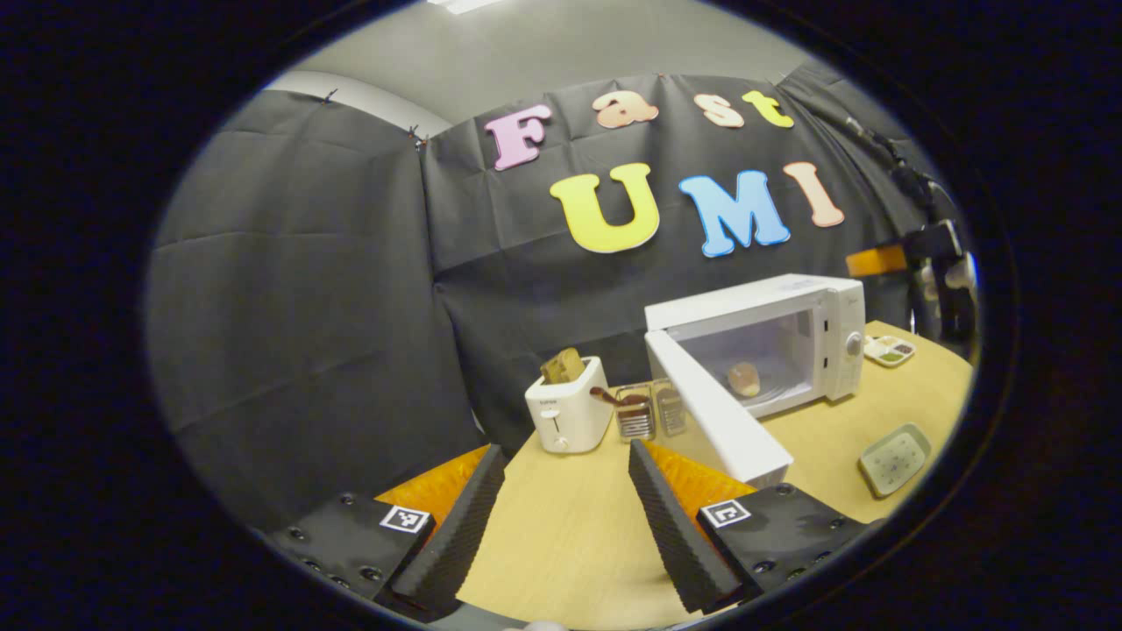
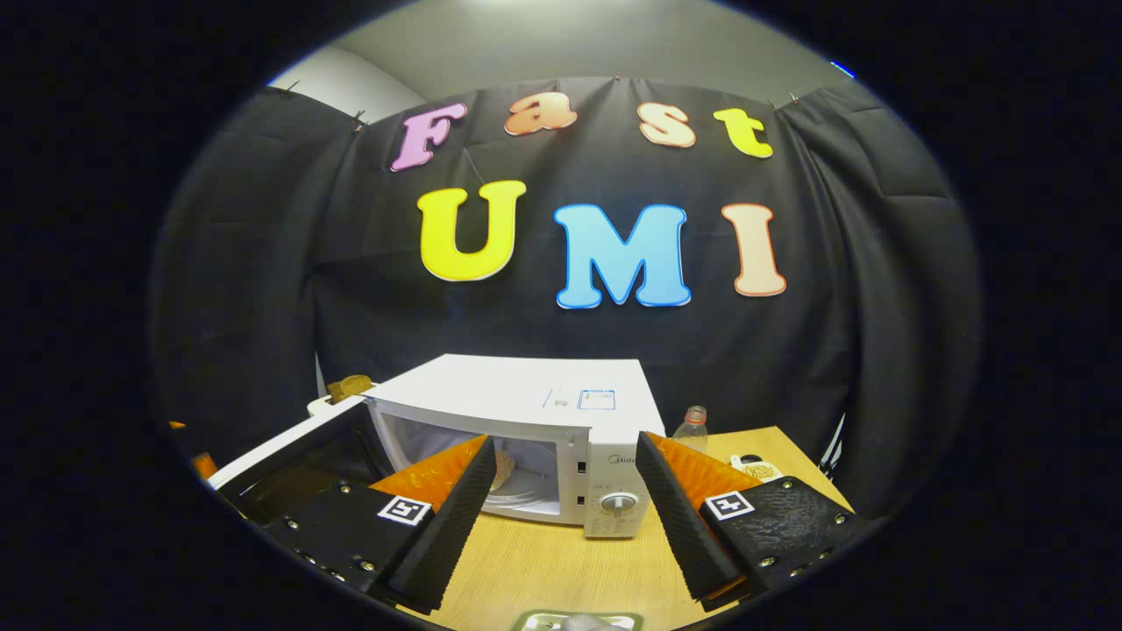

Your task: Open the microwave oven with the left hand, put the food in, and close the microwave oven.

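Food already inside: small round tan bun (image 1: 744,379) resting on the floor of the white box-shaped microwave oven (image 1: 837,329), whose white door (image 1: 719,412) hangs swung wide toward the left tongs (image 1: 565,508). Left tongs spread wide, empty, held back over the pale wooden bench (image 1: 561,526), well short of the door's outer edge. Right tongs (image 2: 561,508) likewise spread wide and empty, facing the oven front near its round control dial (image 2: 619,503).

Closing remains, judging by this. Risks from here: pushing the door near its hinge rather than the free edge, likely shoving the whole oven along the bench instead of latching it; swinging wide to reach the door and clipping the white toaster with bread slices (image 1: 567,407) or the small wire holders (image 1: 649,412) just beside it; stopping short and leaving the door ajar; catching a finger of the right tongs in the closing gap if left near the opening
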`<action>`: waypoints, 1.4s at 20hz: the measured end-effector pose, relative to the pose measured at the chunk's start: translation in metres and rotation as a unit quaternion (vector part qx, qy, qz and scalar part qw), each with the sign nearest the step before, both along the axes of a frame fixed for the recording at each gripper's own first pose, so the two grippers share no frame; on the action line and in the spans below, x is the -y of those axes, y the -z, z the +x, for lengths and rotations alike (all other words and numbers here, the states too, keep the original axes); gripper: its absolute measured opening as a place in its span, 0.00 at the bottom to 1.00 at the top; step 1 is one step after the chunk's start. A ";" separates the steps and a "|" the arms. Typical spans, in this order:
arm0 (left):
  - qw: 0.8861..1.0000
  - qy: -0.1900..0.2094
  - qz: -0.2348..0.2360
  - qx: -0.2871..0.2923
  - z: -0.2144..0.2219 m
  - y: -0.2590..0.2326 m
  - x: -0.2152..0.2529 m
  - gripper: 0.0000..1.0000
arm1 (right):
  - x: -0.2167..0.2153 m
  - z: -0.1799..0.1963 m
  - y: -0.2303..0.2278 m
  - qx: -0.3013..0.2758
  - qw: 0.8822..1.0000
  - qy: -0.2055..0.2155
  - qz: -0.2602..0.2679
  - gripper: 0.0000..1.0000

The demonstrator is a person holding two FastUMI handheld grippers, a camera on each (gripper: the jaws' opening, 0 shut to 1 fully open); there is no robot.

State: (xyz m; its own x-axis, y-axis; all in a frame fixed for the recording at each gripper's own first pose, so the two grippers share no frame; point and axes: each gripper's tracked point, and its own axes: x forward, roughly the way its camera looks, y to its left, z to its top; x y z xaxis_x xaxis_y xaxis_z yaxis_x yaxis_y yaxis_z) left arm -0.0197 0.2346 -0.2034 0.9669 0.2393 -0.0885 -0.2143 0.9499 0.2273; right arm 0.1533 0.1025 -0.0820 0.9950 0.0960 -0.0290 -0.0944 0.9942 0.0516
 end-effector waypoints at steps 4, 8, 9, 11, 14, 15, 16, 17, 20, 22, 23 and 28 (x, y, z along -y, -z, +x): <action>1.000 0.006 -0.005 -0.017 0.001 0.027 0.002 0.95 | 0.015 -0.037 -0.027 0.004 1.000 -0.009 0.018 0.98; 0.999 0.007 -0.012 -0.032 -0.006 0.043 0.003 1.00 | 0.029 -0.053 -0.038 0.000 1.000 -0.004 0.020 0.98; 0.999 0.006 -0.009 -0.033 -0.007 0.045 0.004 0.99 | 0.028 -0.056 -0.039 -0.001 1.000 -0.005 0.021 0.98; 0.999 0.007 -0.010 -0.038 -0.011 0.048 0.011 0.98 | 0.029 -0.057 -0.040 -0.006 1.000 -0.004 0.013 0.98; 0.999 0.016 -0.023 -0.038 -0.011 0.053 0.027 0.97 | 0.024 -0.059 -0.045 -0.008 1.000 -0.013 0.012 0.98; 0.999 0.019 -0.026 -0.041 -0.011 0.057 0.033 0.98 | 0.023 -0.061 -0.045 -0.010 1.000 -0.015 0.013 0.98; 0.998 0.024 -0.027 -0.042 -0.011 0.057 0.041 0.95 | 0.024 -0.062 -0.045 -0.010 1.000 -0.017 0.013 0.98; 0.998 0.032 -0.027 -0.041 -0.010 0.057 0.050 0.98 | 0.025 -0.063 -0.045 -0.011 1.000 -0.017 0.011 0.98; 0.997 0.050 -0.024 -0.052 -0.006 0.065 0.076 0.98 | 0.035 -0.065 -0.041 -0.015 1.000 -0.009 -0.006 0.98; 0.995 0.069 -0.033 -0.057 -0.003 0.070 0.100 0.98 | 0.040 -0.068 -0.034 -0.026 1.000 -0.007 -0.001 0.98; 0.995 0.077 -0.035 -0.060 0.000 0.073 0.113 0.98 | 0.044 -0.069 -0.031 -0.031 1.000 -0.003 0.000 0.98; 0.988 0.131 -0.043 -0.075 0.013 0.082 0.175 0.97 | 0.071 -0.072 -0.023 -0.045 0.999 0.019 -0.002 0.98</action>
